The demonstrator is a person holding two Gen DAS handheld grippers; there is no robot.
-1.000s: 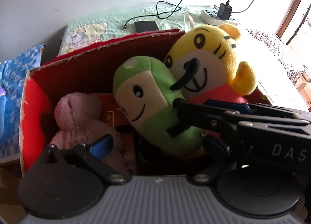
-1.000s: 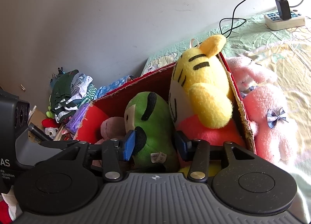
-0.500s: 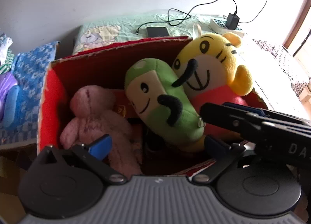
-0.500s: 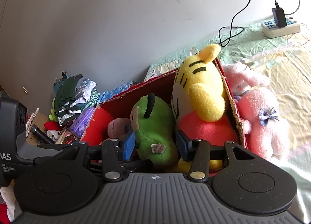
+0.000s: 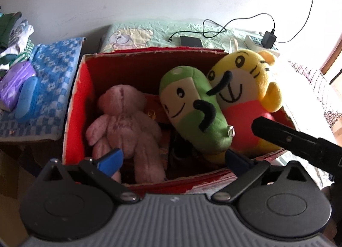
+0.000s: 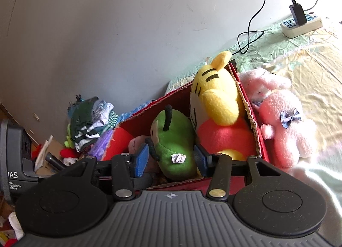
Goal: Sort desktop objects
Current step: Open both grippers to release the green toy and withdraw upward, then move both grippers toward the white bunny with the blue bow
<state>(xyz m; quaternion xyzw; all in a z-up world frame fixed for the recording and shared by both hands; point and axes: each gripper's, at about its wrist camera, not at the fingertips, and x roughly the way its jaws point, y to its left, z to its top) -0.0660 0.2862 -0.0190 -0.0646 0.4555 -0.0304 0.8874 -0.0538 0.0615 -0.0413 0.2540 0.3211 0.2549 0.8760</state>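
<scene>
A red cardboard box [image 5: 74,105] [image 6: 259,137] holds a dusty pink bear [image 5: 124,122], a green plush [image 5: 192,114] [image 6: 173,140] and a yellow tiger plush [image 5: 243,88] [image 6: 215,101]. The green plush leans on the tiger. My left gripper [image 5: 173,159] hangs open over the box's near edge, holding nothing. My right gripper [image 6: 171,159] is open at the box's near corner, with the green plush showing beyond its pads but not clamped. In the left wrist view its black arm [image 5: 288,140] reaches in from the right, just clear of the green plush.
A light pink bunny plush [image 6: 284,129] lies on the bedsheet right of the box. A power strip [image 6: 301,24], a charger cable [image 5: 235,22] and a black device [image 5: 190,41] sit behind. A blue checked towel [image 5: 49,88] and piled clothes [image 6: 89,122] lie left.
Both grippers have pulled back and up from the box. The right gripper's finger, which touched the green plush, has come away from it. The green plush now rests lower against the tiger.
</scene>
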